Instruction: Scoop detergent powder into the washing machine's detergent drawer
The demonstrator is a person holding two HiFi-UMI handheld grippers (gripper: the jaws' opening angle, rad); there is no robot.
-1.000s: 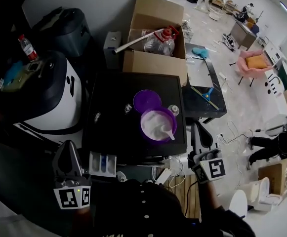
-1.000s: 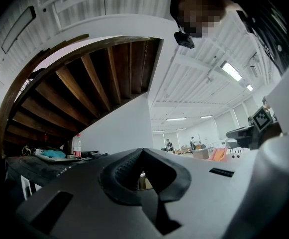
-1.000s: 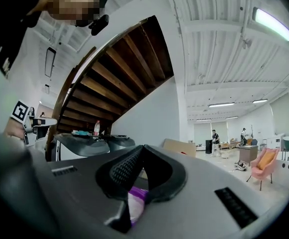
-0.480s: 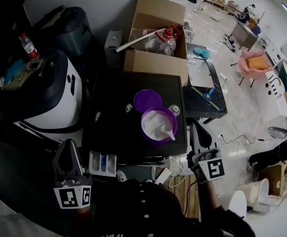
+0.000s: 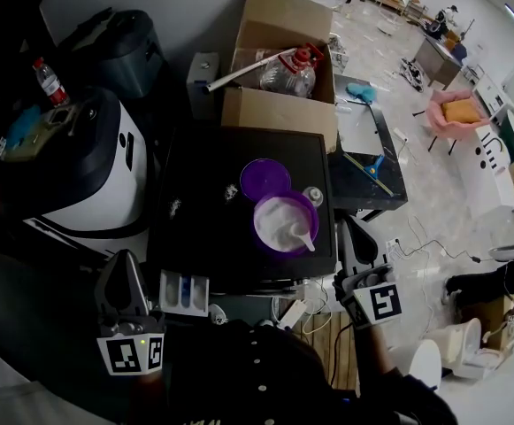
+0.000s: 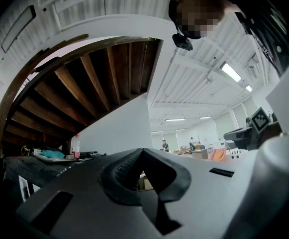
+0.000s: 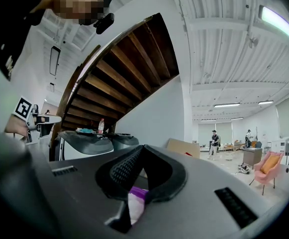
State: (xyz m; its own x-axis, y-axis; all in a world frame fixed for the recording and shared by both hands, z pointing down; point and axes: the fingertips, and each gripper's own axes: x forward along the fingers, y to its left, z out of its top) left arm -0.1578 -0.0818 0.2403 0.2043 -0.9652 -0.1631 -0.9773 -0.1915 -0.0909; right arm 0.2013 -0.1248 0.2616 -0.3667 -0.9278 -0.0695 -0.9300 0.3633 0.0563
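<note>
Left gripper (image 5: 125, 264) and right gripper (image 5: 350, 233) both closed, empty. Open right, take scoop (image 5: 298, 231) ahead-left in tub (image 5: 257, 213); carry level to drawer (image 5: 184, 292) beside left.

Bowl (image 5: 258, 212) and lid (image 5: 264, 179) are noted purple; powder (image 5: 279, 215) and scoop (image 5: 303, 235) white; machine top (image 5: 203, 175) black; box (image 5: 274, 109) brown; marker cube (image 5: 131, 354) is patterned in black-and-white squares.

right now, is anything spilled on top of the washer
Possibly: two small whitish clumps lie on the black washer top, left of the purple lid, outside the powder tub. Maybe spilled powder.
</note>
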